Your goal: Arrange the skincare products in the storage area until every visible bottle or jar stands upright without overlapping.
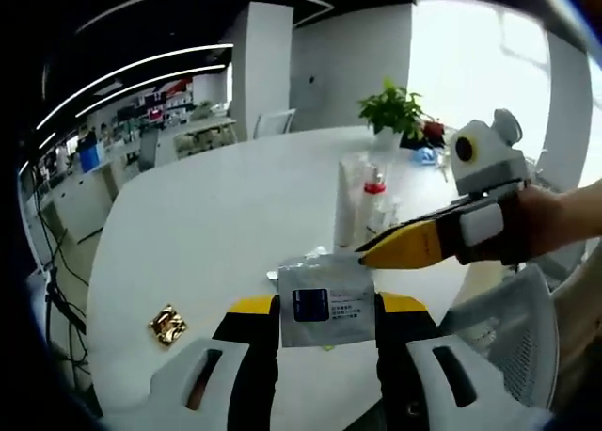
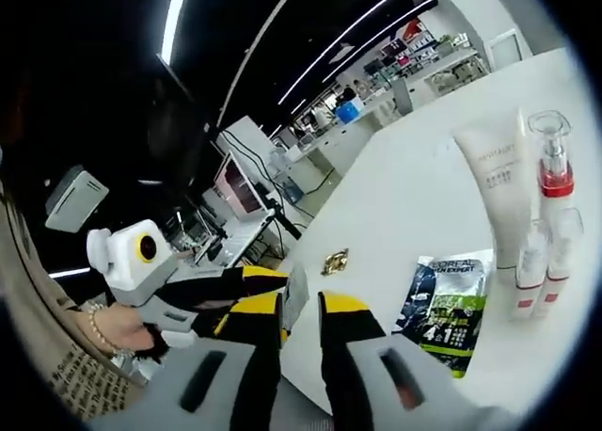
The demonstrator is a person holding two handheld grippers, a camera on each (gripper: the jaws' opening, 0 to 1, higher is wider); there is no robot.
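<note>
A white sachet (image 1: 320,285) with a blue label spans the gap between the jaws of my left gripper (image 1: 327,304), which is shut on it above the white table (image 1: 216,215). My right gripper (image 1: 365,255) comes in from the right, its tip at the sachet's upper right corner. In the right gripper view the sachet (image 2: 297,295) shows edge-on between the jaws of my right gripper (image 2: 301,304), which stand slightly apart. A white tube (image 2: 494,182), a pump bottle (image 2: 550,167) with a red band and two small bottles (image 2: 531,262) stand upright together.
A dark sachet pack (image 2: 447,299) lies flat next to the bottles. A gold foil piece (image 1: 167,325) lies on the table. A potted plant (image 1: 395,106) stands at the far edge. A white mesh chair (image 1: 499,327) is at the near edge. A person's hand (image 2: 122,332) holds the left gripper.
</note>
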